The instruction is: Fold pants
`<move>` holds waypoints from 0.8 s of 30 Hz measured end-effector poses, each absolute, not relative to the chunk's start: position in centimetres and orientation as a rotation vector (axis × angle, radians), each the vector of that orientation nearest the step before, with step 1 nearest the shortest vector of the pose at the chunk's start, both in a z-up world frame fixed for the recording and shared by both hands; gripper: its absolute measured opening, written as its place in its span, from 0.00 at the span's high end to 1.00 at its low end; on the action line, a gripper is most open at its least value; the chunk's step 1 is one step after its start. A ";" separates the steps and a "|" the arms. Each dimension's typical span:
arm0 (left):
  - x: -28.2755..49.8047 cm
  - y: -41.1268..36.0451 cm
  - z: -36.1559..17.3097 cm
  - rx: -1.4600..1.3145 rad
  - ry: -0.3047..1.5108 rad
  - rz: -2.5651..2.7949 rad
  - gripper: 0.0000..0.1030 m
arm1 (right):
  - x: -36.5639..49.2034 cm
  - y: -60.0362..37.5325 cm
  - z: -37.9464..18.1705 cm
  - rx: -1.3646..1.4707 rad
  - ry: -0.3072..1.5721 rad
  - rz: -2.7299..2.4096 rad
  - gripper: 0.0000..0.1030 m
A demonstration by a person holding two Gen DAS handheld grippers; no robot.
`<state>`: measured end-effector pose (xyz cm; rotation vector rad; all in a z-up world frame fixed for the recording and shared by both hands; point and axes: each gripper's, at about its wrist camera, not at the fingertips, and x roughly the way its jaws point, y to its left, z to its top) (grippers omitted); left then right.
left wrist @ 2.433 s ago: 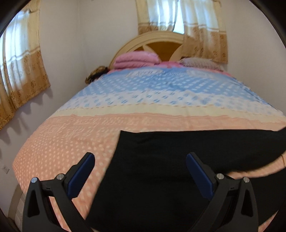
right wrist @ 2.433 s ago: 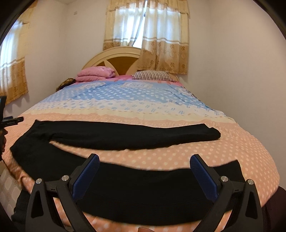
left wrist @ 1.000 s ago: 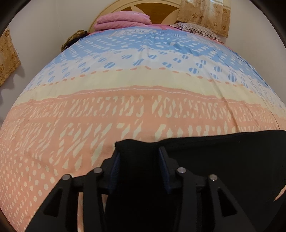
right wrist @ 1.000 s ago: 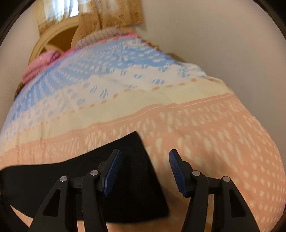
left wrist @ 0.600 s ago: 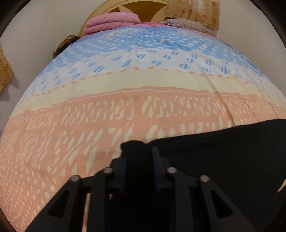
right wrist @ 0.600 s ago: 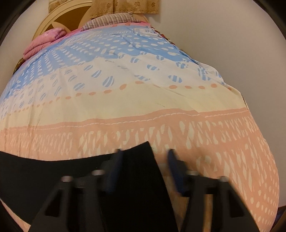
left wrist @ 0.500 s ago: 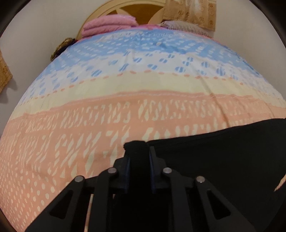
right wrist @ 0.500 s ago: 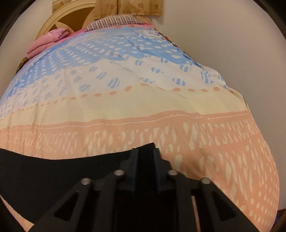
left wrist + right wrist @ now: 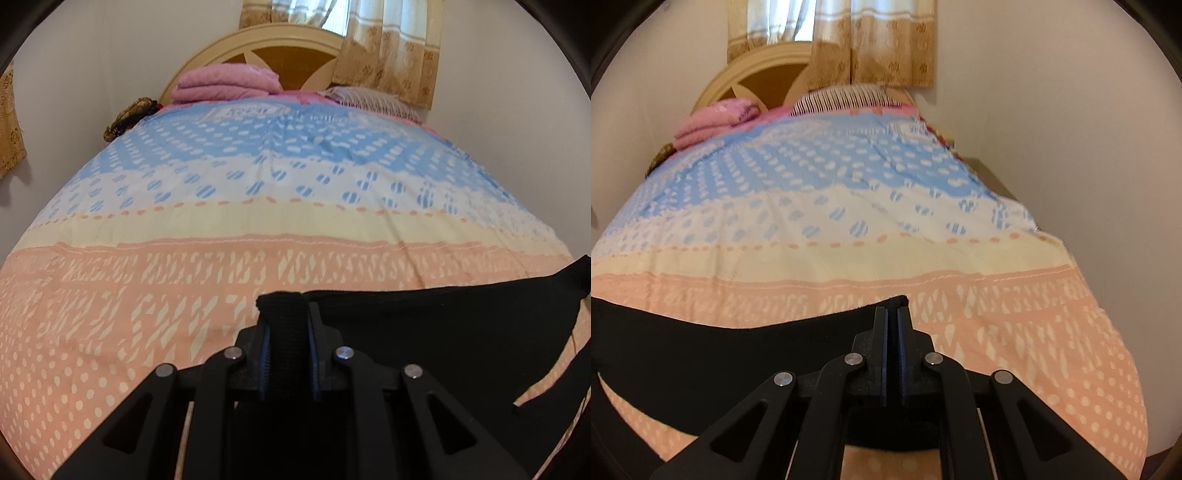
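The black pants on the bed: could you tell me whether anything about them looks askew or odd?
Nothing stands out. The black pants are pinched at each end by the left gripper and right gripper, sagging between them over the bedspread.

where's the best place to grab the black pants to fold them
Take the black pants by the two ends of one edge, coming in from the near side of the bed. The cloth lies flat and limp, so pinched ends keep it stretched. The left gripper and right gripper already pinch there.
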<state>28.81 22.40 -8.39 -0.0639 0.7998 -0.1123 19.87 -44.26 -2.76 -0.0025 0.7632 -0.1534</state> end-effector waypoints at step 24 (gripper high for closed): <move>19.2 24.8 -5.7 -0.180 0.538 -0.218 0.84 | 2.4 -45.9 -0.5 0.113 0.490 -0.074 0.96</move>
